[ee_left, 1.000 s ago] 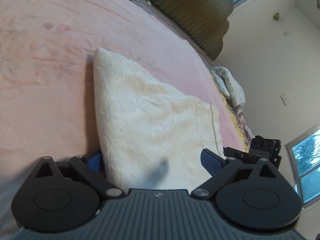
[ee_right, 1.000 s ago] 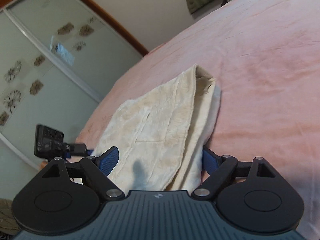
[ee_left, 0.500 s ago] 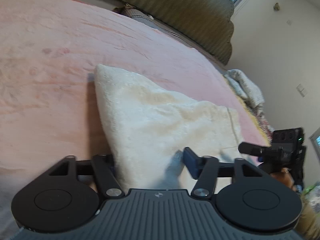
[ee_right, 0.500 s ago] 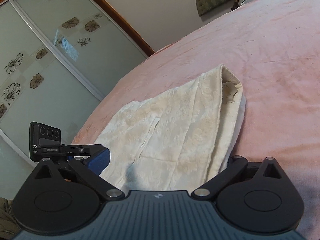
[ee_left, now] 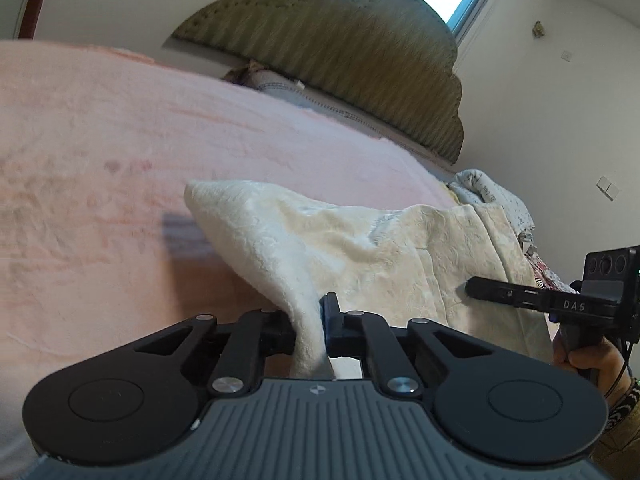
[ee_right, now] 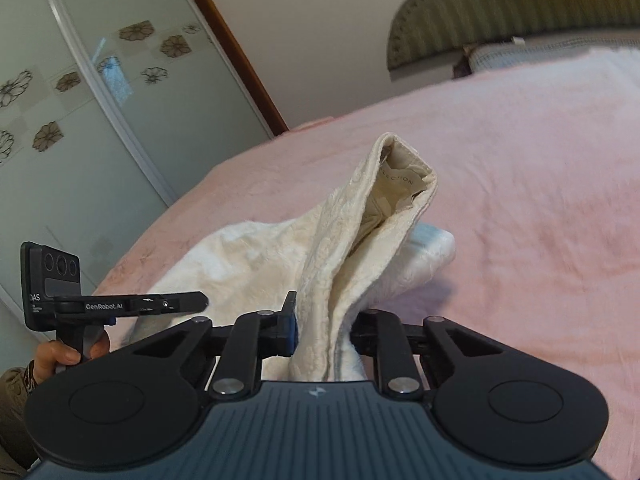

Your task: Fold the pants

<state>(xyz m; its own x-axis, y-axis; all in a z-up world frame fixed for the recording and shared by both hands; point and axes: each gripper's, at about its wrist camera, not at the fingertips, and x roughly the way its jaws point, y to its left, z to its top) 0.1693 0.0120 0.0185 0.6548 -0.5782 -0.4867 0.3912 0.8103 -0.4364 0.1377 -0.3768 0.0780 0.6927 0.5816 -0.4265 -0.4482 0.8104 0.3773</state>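
Cream textured pants (ee_left: 360,248) lie partly folded on a pink bed (ee_left: 100,152). My left gripper (ee_left: 310,324) is shut on the near edge of the pants and lifts it off the bed. My right gripper (ee_right: 322,326) is shut on the other near corner of the pants (ee_right: 352,240), with the waistband and its label raised and open above. Each gripper shows in the other's view: the right one (ee_left: 472,290) and the left one (ee_right: 200,302).
A green padded headboard (ee_left: 360,40) and a pillow stand at the far end of the bed. A crumpled patterned quilt (ee_left: 496,196) lies at the bed's right side. Glass wardrobe doors (ee_right: 80,120) with flower prints stand to the left.
Both grippers went from open around the near edge of the pants to shut on it. They have raised the edge, and the cloth now bunches upward.
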